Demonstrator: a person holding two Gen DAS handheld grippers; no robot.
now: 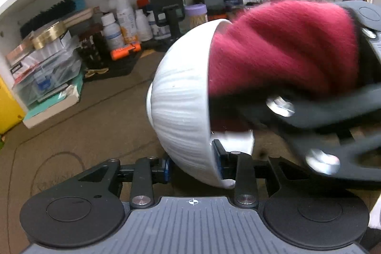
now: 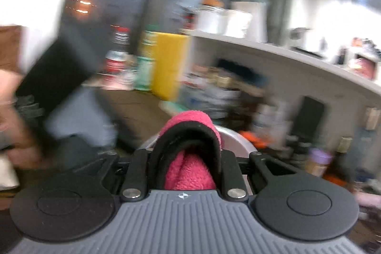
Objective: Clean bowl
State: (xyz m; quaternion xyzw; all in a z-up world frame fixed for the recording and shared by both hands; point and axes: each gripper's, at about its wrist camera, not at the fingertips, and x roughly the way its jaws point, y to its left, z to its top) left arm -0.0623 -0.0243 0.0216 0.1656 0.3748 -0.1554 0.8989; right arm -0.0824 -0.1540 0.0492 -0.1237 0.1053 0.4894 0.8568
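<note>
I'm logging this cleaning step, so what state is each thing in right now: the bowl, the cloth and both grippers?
Bowl: tipped on its side, lifted, rim pinched by the left gripper.
Cloth: bunched, pushed into the bowl's mouth.
Left gripper: shut on the bowl's rim.
Right gripper: shut on the cloth.
</note>
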